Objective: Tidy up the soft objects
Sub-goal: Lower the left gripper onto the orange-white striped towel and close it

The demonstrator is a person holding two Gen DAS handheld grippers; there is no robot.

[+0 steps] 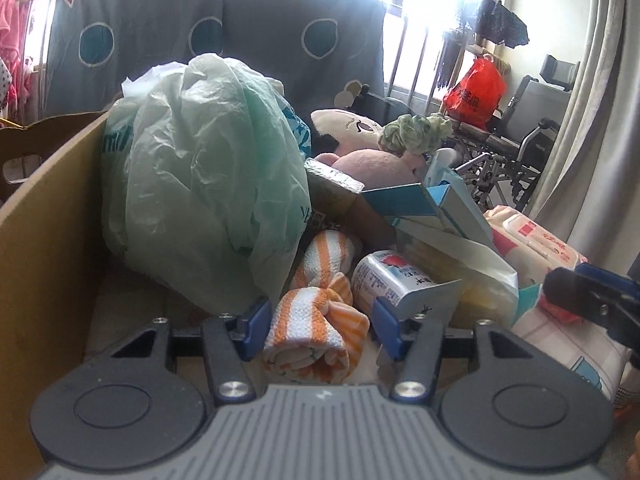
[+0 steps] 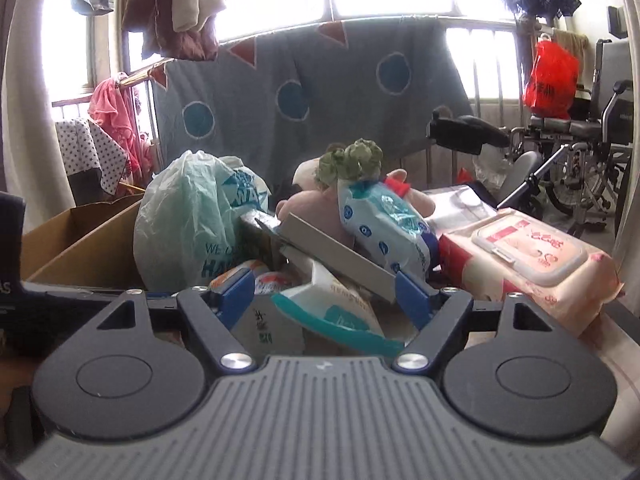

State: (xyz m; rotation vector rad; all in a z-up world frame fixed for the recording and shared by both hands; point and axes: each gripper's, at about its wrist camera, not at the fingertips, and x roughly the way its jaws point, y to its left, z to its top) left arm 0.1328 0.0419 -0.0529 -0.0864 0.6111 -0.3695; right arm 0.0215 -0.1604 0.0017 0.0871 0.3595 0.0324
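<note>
The orange-and-white striped towel [image 1: 316, 320], rolled and knotted, lies inside the cardboard box [image 1: 48, 216], right between the 2 blue pads of the left gripper [image 1: 320, 322]. Its jaws stand partly spread on either side of the roll; whether the pads press the cloth cannot be told. Just left of and beyond that claw bulges a pale green plastic bag [image 1: 200, 176]. Just right of its right pad sits a small white carton [image 1: 396, 280] with red print, and further right a pink wet-wipe pack [image 1: 536, 240]. Beyond the towel lie a pink plush toy [image 1: 376, 164] and a crumpled green cloth [image 1: 416, 132].

The right gripper [image 2: 326, 294] has its jaws spread wide, holding nothing; between its pads lie a teal-edged white pack [image 2: 340, 312] and a grey box flap [image 2: 340, 256]. Beyond its right pad leans a blue-and-white tissue pack [image 2: 384, 220].
</note>
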